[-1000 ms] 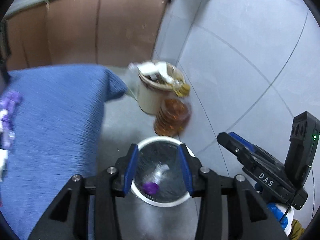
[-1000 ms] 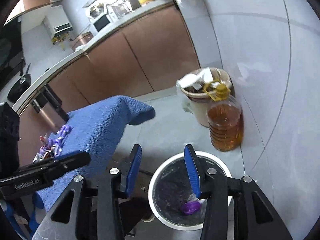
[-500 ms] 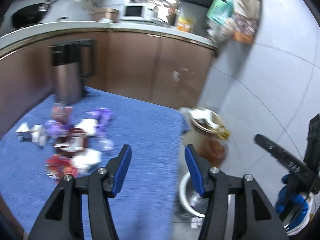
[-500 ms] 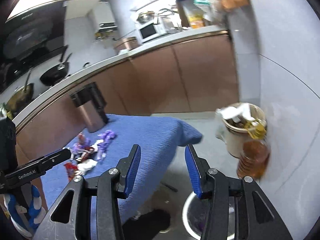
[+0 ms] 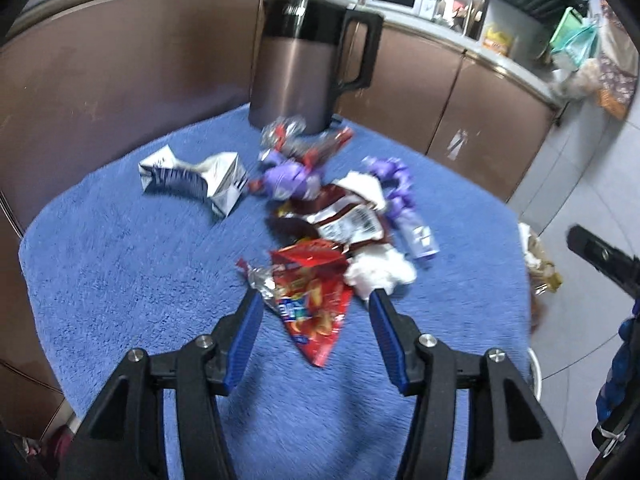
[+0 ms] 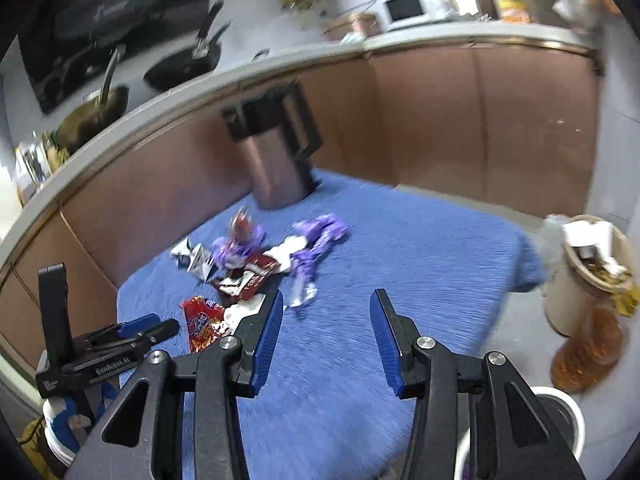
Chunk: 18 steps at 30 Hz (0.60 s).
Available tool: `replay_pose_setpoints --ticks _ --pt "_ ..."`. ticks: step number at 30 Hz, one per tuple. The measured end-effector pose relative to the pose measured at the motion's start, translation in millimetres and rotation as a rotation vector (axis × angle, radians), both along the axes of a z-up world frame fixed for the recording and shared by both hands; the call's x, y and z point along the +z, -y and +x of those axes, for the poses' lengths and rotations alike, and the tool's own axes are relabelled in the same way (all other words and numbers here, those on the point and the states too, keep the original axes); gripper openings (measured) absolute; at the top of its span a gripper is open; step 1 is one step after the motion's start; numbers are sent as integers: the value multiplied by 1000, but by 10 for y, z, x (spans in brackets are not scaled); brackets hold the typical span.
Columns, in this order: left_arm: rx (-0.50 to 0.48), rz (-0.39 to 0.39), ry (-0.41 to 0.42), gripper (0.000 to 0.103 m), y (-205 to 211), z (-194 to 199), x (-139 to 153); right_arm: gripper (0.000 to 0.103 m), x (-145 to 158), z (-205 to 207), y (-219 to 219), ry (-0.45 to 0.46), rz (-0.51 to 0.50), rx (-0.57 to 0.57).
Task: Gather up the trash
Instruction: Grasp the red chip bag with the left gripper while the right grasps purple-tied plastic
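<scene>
A heap of trash lies on the blue cloth-covered table (image 5: 120,280): a red snack bag (image 5: 312,304), a dark red wrapper (image 5: 340,220), purple wrappers (image 5: 288,176), white tissue (image 5: 380,272) and a crushed white carton (image 5: 192,178). My left gripper (image 5: 314,304) is open and empty, its jaws on either side of the red snack bag. My right gripper (image 6: 326,300) is open and empty above the cloth, right of the heap (image 6: 256,268). The white trash bin (image 6: 560,412) stands on the floor at the lower right.
A brown metal jug (image 5: 304,64) with a black handle stands behind the heap. A full beige waste bucket (image 6: 588,272) and an oil bottle (image 6: 588,352) stand on the floor right of the table. Brown cabinets (image 6: 440,120) run behind.
Both grippers have swung up from over the white floor bin to the table. The left one now hovers at the red snack bag. Both stayed open and empty.
</scene>
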<state>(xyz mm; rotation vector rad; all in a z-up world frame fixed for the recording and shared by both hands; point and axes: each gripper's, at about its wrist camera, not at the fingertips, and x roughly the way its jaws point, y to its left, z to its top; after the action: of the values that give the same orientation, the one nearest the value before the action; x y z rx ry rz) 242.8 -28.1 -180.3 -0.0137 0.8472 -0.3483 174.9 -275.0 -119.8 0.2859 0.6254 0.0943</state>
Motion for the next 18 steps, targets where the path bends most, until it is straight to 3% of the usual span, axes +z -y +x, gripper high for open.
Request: replay_pose_setpoints --ticks 4,10,13,18 --pt "7 26 -29 51 30 143 -170 46 -210 506 -229 -60 -3 66" --pt "-4 22 -69 34 61 310 -332 44 -600 1138 -399 -143 8 125" --pt "-12 -1 -83 22 44 328 -370 41 -736 1304 -407 -169 10 127" --pt "-19 -26 -73 13 28 316 -361 32 -882 1466 -378 -202 29 130"
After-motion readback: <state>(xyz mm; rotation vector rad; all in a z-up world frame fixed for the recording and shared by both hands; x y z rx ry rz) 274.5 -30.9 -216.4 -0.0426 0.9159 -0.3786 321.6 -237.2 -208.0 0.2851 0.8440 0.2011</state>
